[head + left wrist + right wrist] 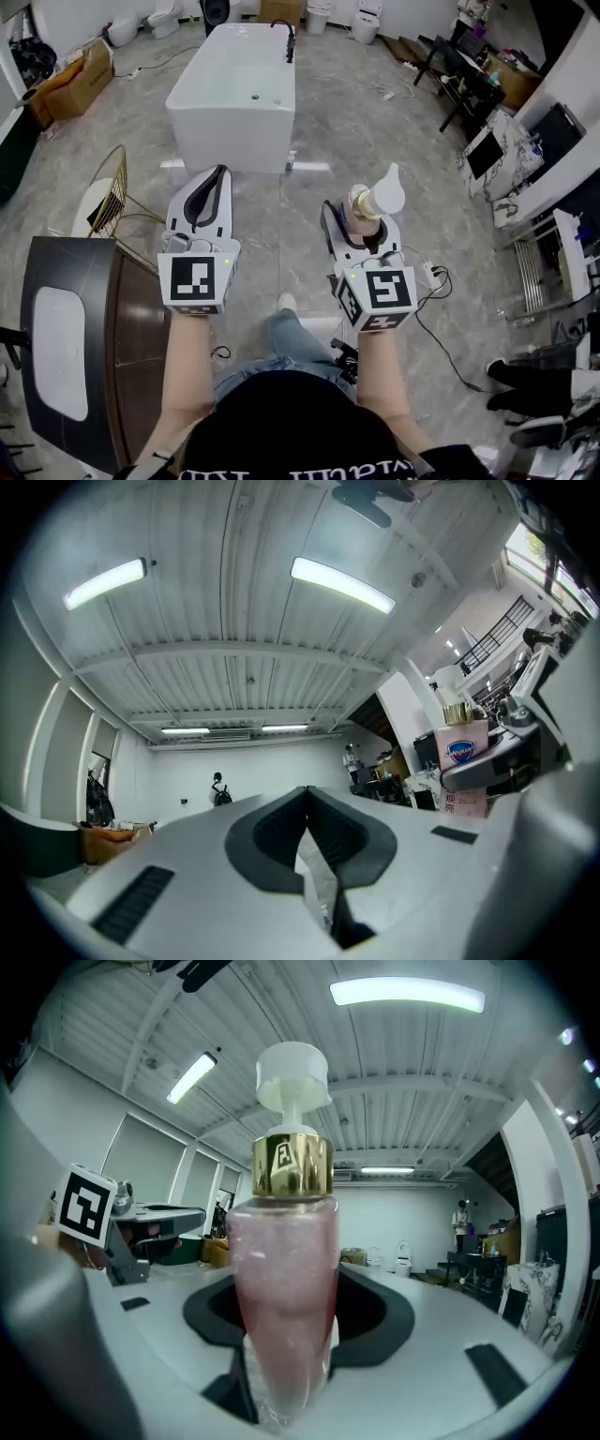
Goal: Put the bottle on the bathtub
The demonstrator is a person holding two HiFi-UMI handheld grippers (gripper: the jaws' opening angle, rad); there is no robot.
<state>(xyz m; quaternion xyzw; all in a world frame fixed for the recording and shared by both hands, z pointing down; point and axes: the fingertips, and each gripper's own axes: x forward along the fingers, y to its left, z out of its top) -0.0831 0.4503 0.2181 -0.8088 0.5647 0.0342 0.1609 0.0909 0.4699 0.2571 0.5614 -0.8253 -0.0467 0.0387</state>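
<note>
A white rectangular freestanding bathtub (234,94) stands in the upper centre of the head view on a grey marbled floor (375,122). A black tap (286,39) is at the bathtub's far right rim. The tub is well apart from both tools, which are held side by side in the lower middle of the frame.

The right gripper (359,223) is clamped on a pink translucent pump bottle with a gold collar and white pump head (373,201), right of centre in the head view. In the right gripper view the bottle (286,1307) stands upright in the middle of the frame. The right gripper (286,1363) presses its dark pads against the bottle's lower body on both sides. The bottle is therefore in the air, not on the tub.

The left gripper (220,176) sits left of centre in the head view, empty. In the left gripper view its jaws (307,822) meet along a closed seam with nothing between them. At that view's right edge the bottle (464,761) shows a blue label.

A dark vanity top with a white oval basin (66,347) fills the lower left of the head view. A gold wire frame (112,192) is just above it, and a brown cardboard box (80,80) lies in the upper left.
</note>
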